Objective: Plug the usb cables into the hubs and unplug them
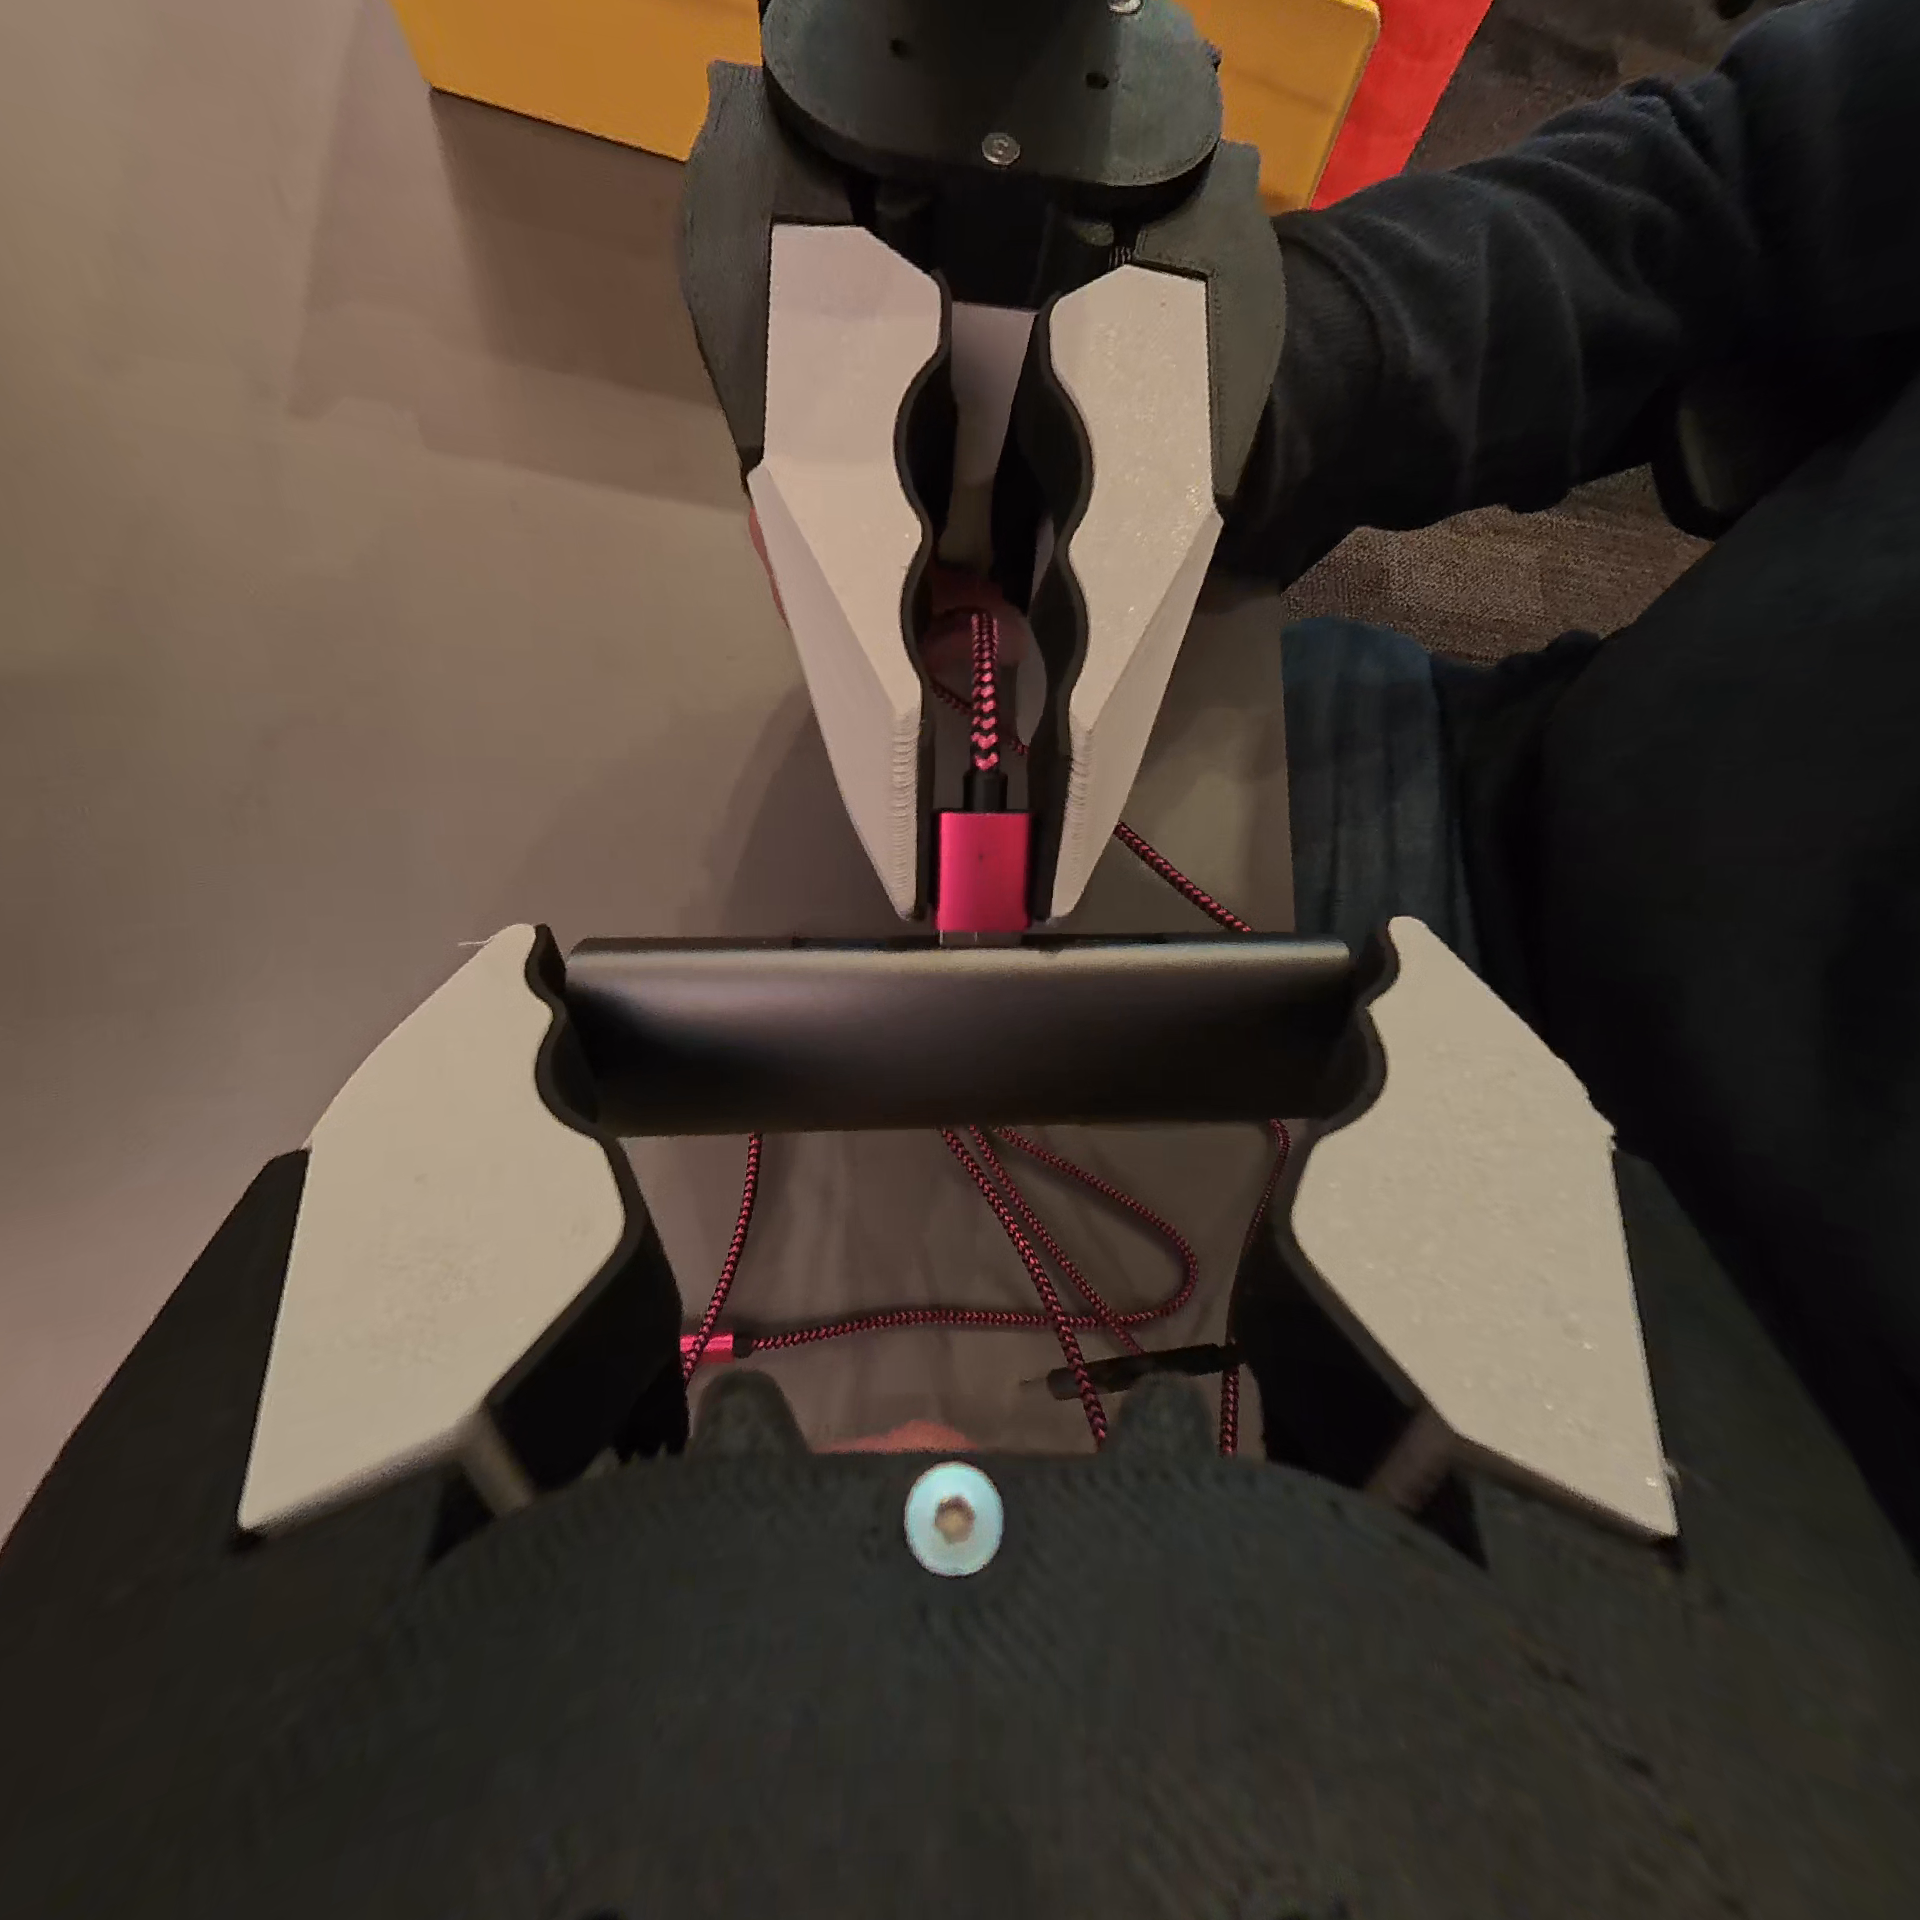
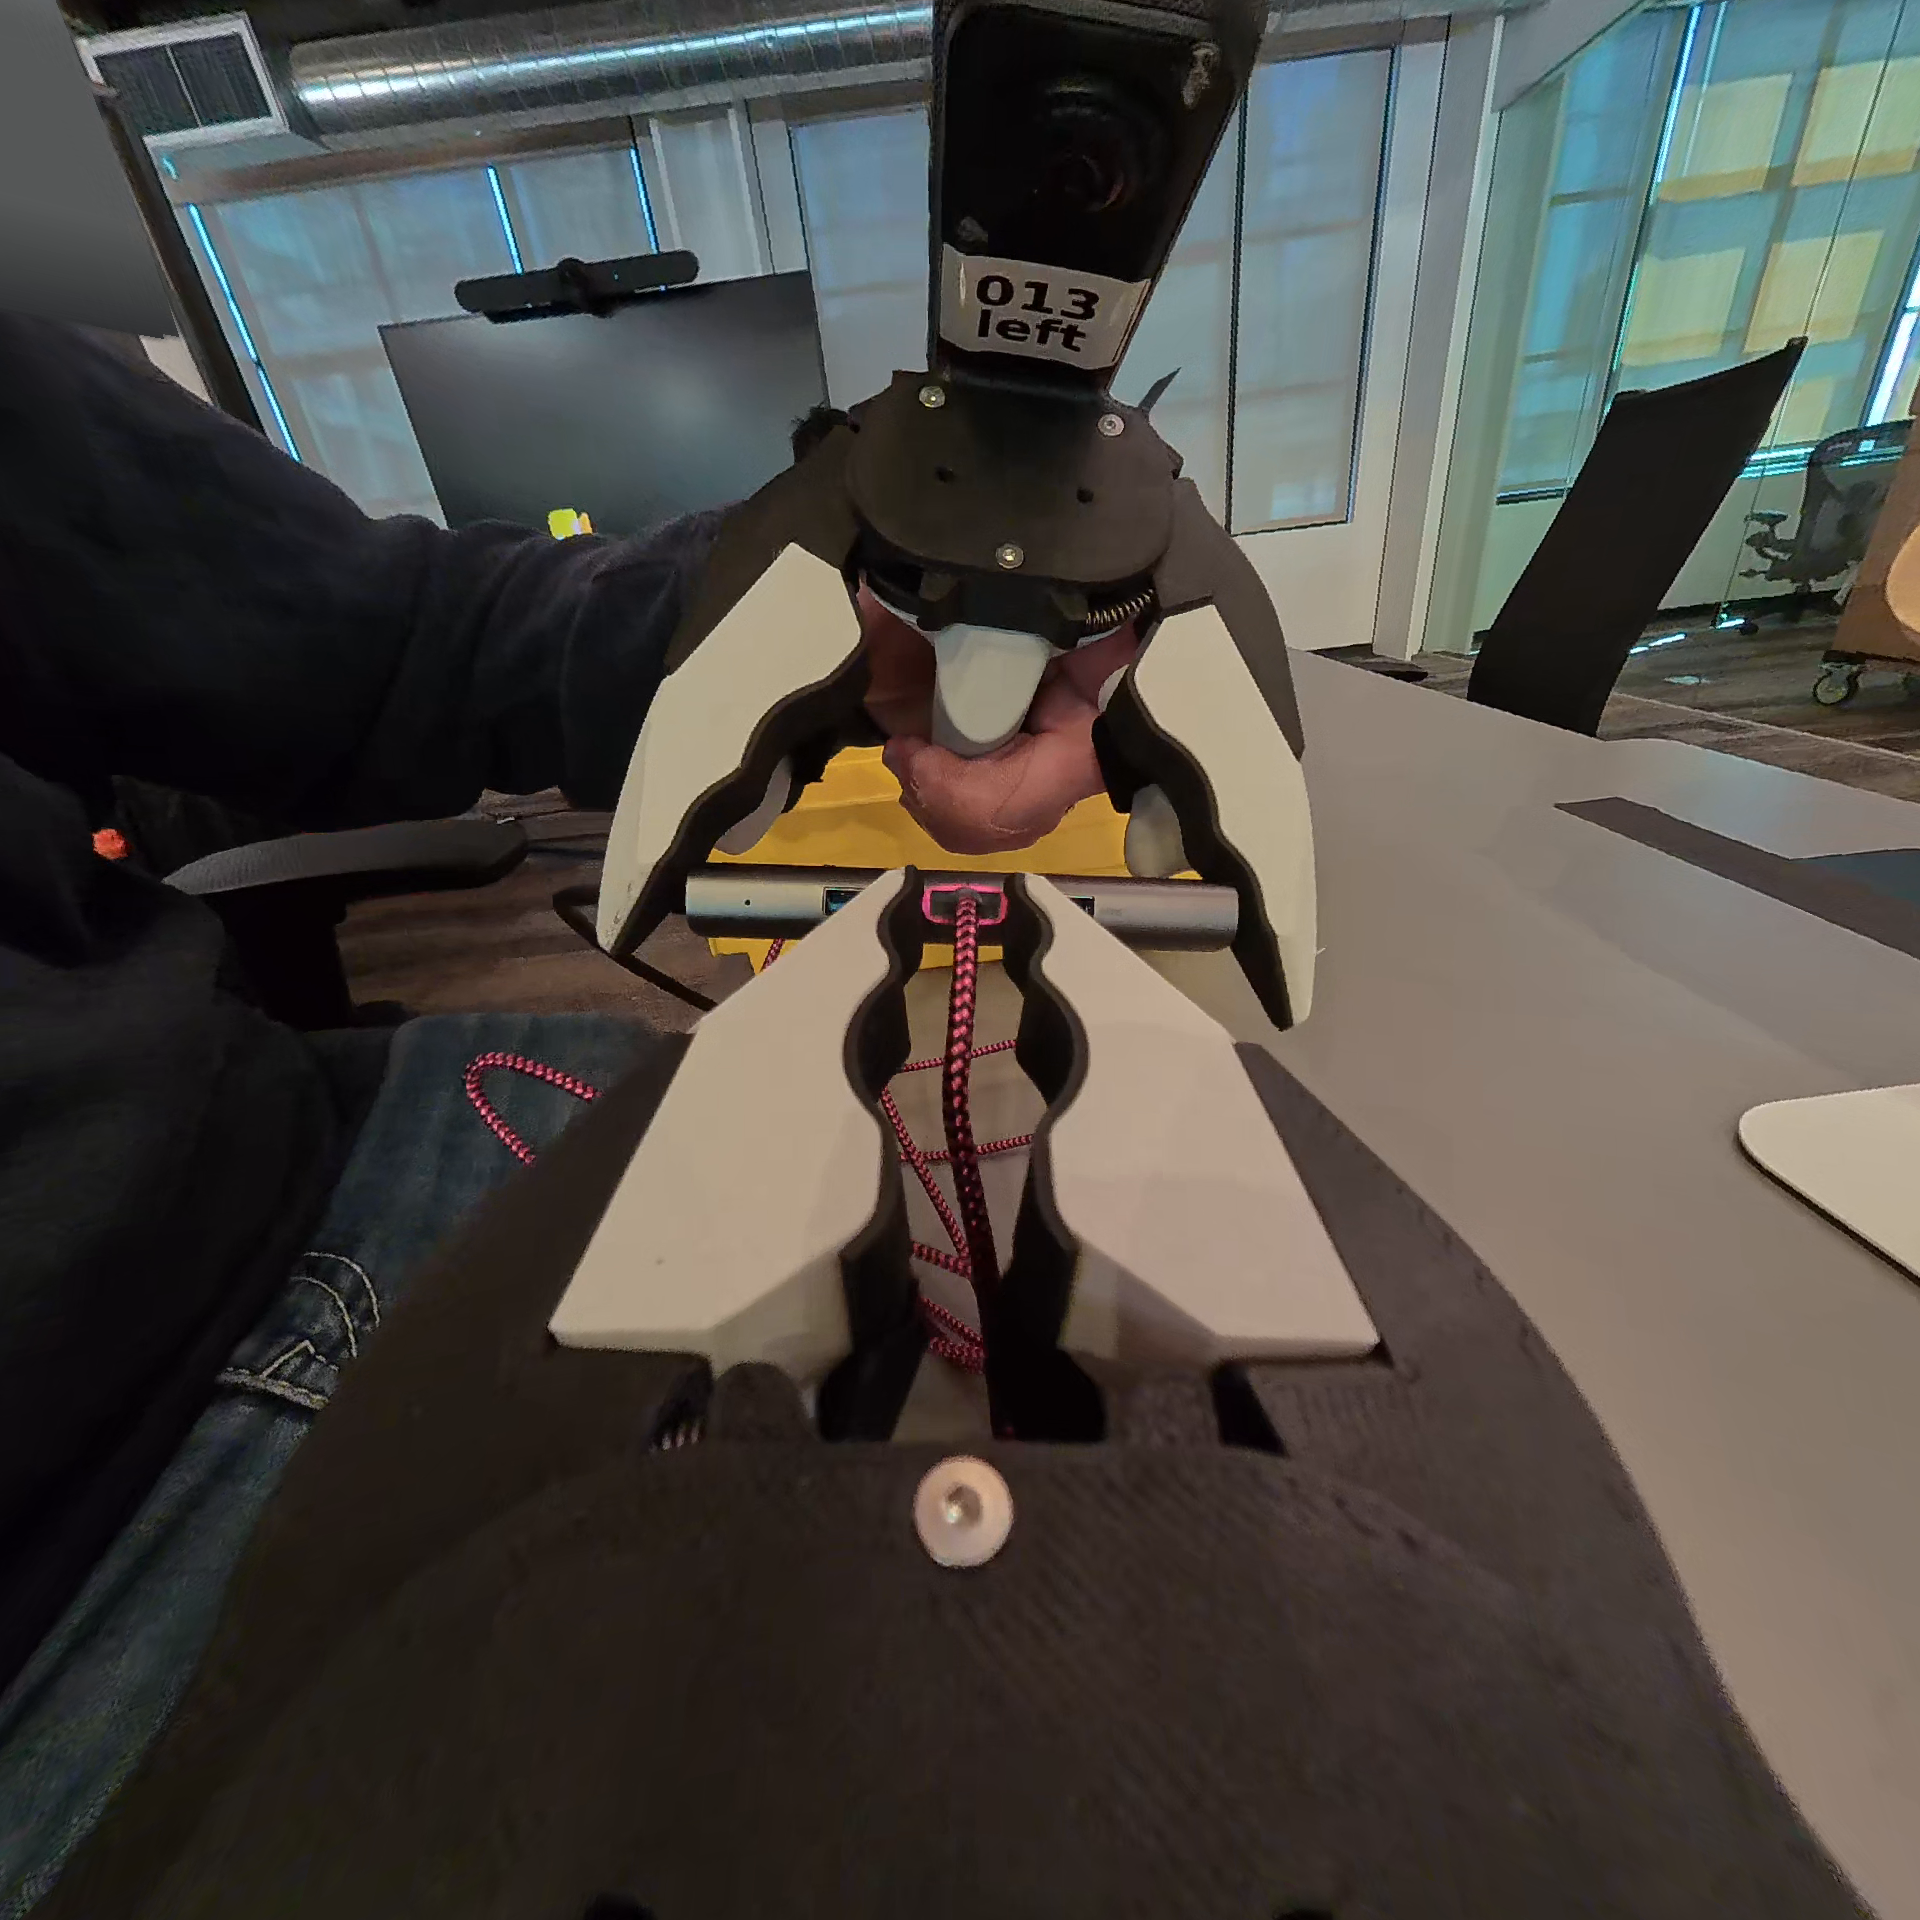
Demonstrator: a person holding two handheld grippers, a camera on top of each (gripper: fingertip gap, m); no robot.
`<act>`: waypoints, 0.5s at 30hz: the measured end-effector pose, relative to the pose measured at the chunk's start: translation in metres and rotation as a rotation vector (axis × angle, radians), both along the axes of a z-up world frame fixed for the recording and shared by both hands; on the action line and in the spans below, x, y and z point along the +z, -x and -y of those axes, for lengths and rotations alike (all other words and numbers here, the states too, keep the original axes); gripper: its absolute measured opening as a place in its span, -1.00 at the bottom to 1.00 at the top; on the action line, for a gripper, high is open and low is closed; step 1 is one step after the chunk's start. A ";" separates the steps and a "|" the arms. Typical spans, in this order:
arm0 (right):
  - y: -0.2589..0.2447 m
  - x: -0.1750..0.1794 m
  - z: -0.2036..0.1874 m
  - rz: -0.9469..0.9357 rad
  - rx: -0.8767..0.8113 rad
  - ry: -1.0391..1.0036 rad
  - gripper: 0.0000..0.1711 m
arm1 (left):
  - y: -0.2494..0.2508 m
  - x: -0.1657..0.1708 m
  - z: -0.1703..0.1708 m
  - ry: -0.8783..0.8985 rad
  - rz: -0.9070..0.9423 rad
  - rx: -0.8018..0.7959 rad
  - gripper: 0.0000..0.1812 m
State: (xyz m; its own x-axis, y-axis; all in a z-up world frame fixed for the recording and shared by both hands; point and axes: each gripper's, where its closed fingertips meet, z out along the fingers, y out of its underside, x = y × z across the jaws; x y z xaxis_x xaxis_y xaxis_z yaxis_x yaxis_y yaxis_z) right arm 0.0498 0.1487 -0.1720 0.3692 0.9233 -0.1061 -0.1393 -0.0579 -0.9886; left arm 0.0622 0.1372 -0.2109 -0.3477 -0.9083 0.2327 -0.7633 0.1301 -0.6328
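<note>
Pink plug meets hub, both held in mid-air above the tabletop.

The left gripper is clenched across the ends of the dark hub, long axis crosswise. The right gripper grasps the pink USB plug, pointing straight into the hub's port edge, its metal tip at the slot. Braided cable dangles underneath, clear of the joint.

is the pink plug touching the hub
Touching. The left wrist view shows the pink plug, pinched by the right gripper, with its metal tip entering the hub with no gap.
</note>
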 end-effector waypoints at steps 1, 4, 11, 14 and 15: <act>0.000 0.000 0.000 0.004 0.000 -0.002 -0.85 | 0.000 0.000 0.001 0.003 0.004 -0.002 0.49; 0.000 -0.001 0.001 0.014 0.004 -0.002 -0.85 | 0.000 0.000 0.001 0.003 0.006 0.000 0.49; -0.001 -0.002 0.000 0.071 -0.046 -0.024 -0.85 | 0.000 0.000 -0.002 -0.015 0.005 0.021 0.49; 0.000 -0.002 0.000 0.116 -0.080 -0.041 -0.84 | 0.001 0.002 -0.002 -0.028 -0.004 0.010 0.49; 0.001 -0.001 0.001 0.127 -0.076 -0.047 -0.85 | 0.002 0.002 0.000 -0.025 -0.004 0.002 0.49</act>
